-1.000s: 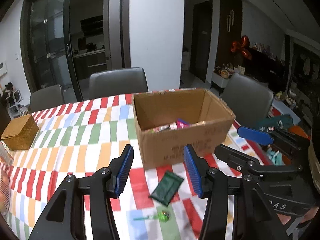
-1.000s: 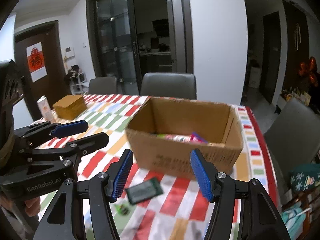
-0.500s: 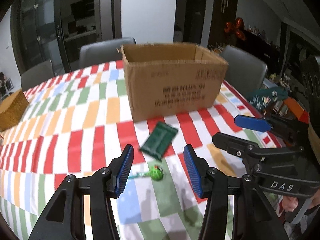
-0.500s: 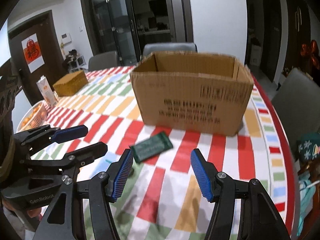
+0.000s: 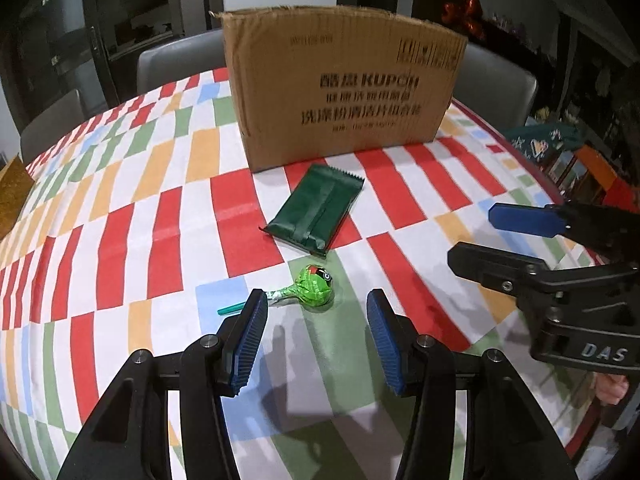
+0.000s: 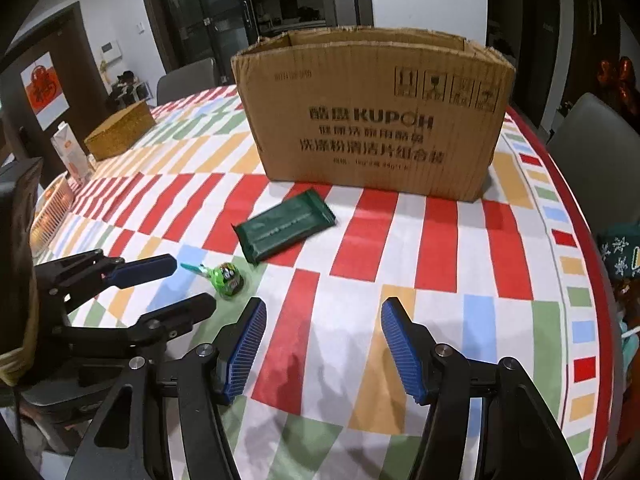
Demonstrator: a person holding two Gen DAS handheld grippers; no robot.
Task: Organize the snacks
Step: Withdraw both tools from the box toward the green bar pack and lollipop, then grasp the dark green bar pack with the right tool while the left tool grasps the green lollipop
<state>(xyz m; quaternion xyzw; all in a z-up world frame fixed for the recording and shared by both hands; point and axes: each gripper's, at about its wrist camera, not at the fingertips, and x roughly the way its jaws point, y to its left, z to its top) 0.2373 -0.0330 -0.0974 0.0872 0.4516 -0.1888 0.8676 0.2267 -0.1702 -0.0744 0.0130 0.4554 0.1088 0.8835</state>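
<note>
Two snacks lie on the desk in front of the cardboard box (image 5: 344, 92): a green lollipop (image 5: 314, 285) and a dark green packet (image 5: 316, 210). Left gripper (image 5: 316, 320), wide open and empty, hangs just before the lollipop; it should close on the round head, not the stick. Right gripper (image 6: 322, 342) is open and empty too

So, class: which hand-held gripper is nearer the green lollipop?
Left. The left hand-held gripper sits just short of the green lollipop, jaws open around it. The right hand-held gripper is off to the lollipop's right.
</note>
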